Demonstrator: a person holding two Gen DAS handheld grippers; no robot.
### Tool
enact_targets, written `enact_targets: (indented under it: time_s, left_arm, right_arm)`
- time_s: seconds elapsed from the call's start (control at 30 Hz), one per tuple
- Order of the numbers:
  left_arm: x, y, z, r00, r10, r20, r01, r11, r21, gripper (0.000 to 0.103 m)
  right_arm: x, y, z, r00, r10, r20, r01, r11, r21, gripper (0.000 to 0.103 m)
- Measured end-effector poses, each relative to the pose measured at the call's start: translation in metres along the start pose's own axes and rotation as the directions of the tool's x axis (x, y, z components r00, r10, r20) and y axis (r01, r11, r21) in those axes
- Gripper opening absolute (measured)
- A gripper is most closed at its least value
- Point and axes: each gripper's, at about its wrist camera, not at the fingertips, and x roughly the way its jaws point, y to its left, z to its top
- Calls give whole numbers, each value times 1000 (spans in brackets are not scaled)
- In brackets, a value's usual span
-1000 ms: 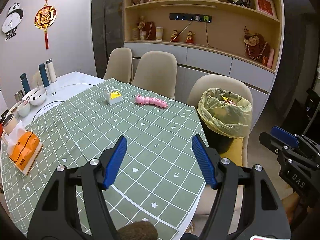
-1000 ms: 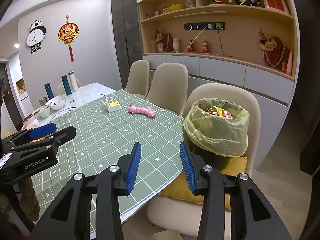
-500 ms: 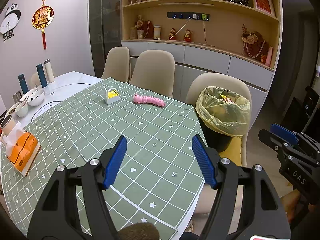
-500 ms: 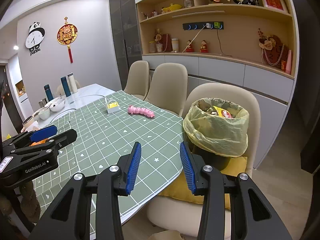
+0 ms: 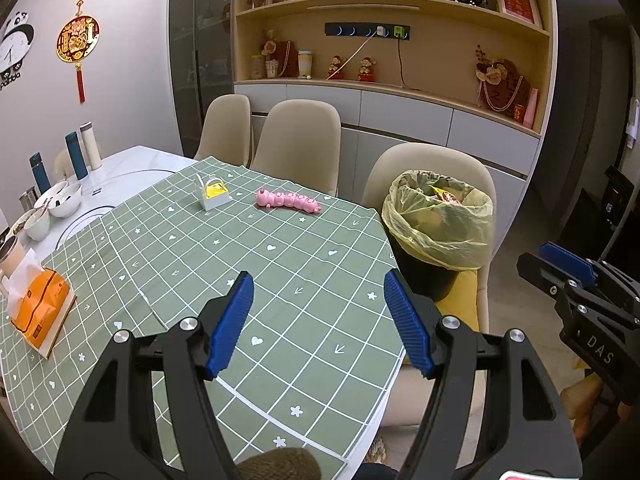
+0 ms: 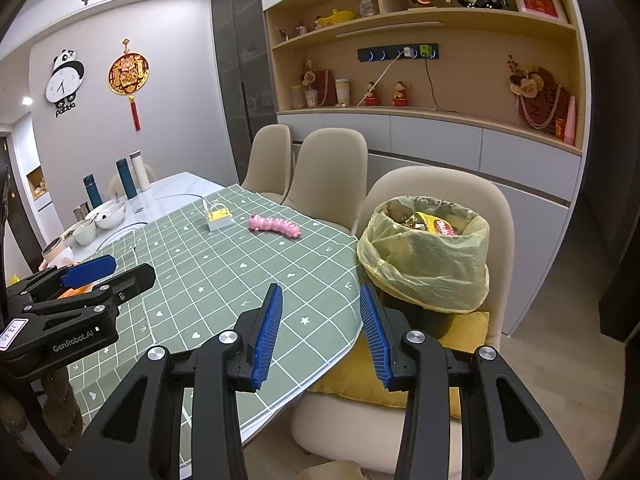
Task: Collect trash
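Observation:
A black bin lined with a yellow bag [image 5: 438, 220] [image 6: 428, 256] stands on a chair seat at the table's right edge, with wrappers inside. On the green checked cloth [image 5: 240, 264] [image 6: 224, 272] lie a pink caterpillar toy [image 5: 289, 201] [image 6: 273, 225] and a small white-and-yellow box [image 5: 214, 194] [image 6: 219, 217]. My left gripper [image 5: 318, 320] hangs open over the cloth's near part, nothing between its blue pads. My right gripper [image 6: 320, 332] is open and empty over the table's edge, just left of the bin. Each gripper shows at the edge of the other's view.
An orange tissue pack [image 5: 38, 308] lies at the left. Bowls [image 5: 60, 200] and tall flasks [image 5: 76, 154] crowd the white far end of the table. Beige chairs [image 5: 298, 144] line the far side. Shelves and cabinets fill the back wall.
The left wrist view has shifted slightly, with the table sitting a bit lower and further left in frame. Both grippers keep the same opening; nothing on the table moved.

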Motion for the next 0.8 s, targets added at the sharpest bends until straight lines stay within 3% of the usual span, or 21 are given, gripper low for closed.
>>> enact_targets:
  time_s: [0.8]
  left_arm:
    - [-1,-1,-2,1000,-10,0,10,1000,7,64]
  right_arm:
    - [0,-4,0,1000,-11,3,11,1000,15,39]
